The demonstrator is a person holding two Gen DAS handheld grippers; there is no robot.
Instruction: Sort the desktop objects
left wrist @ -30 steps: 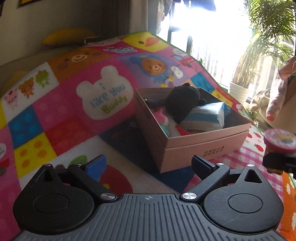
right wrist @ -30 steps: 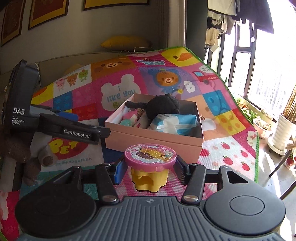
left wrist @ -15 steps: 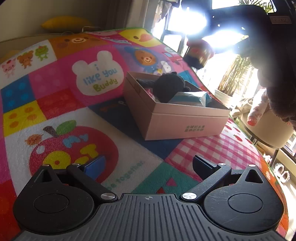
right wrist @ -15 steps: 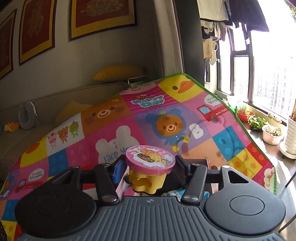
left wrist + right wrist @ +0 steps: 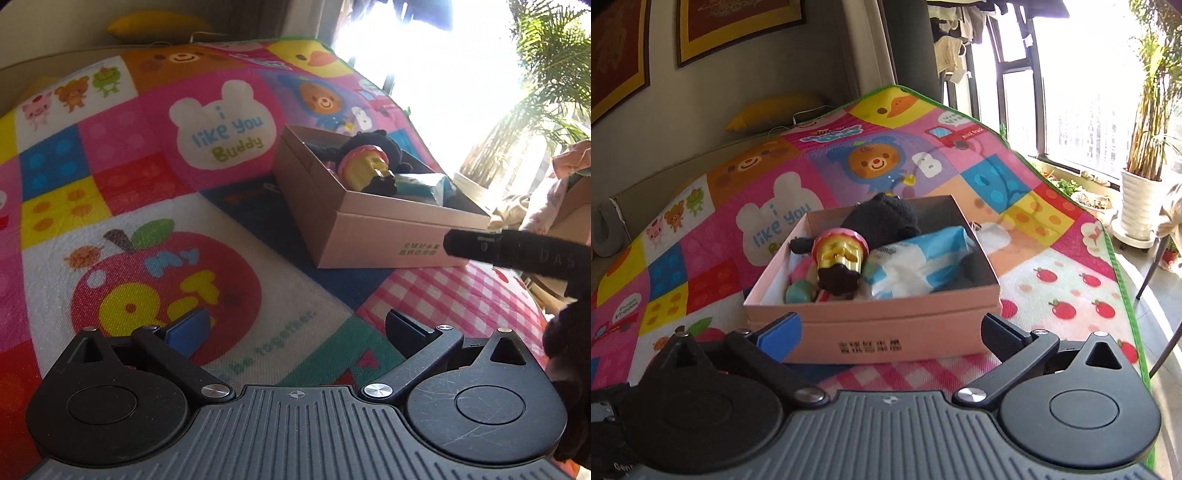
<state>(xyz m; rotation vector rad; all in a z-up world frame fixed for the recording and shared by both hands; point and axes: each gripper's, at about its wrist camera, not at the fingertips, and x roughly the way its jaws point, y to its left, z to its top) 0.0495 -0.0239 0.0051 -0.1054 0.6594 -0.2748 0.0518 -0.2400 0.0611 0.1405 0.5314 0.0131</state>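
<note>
A pink cardboard box (image 5: 886, 332) stands open on the play mat, holding a black plush toy (image 5: 886, 218), a blue-and-white tissue pack (image 5: 919, 258) and some small colourful items. A yellow toy cup with a pink lid (image 5: 840, 254) lies on its side among them, also seen as the toy cup (image 5: 364, 168) in the left wrist view. My right gripper (image 5: 890, 332) hovers just in front of the box, its jaws opening wide and holding nothing. My left gripper (image 5: 295, 328) stands open and empty over the mat, left of the box (image 5: 369, 236).
The colourful mat (image 5: 147, 221) covers the whole surface. The black body of the right-hand device (image 5: 517, 251) crosses in front of the box's right end. A gloved hand (image 5: 569, 369) is at the right edge. A potted plant (image 5: 1137, 206) and windows lie beyond the mat's right edge.
The right gripper has let go of the yellow toy cup, which now lies in the box, and has come down in front of the box. The left gripper stays open.
</note>
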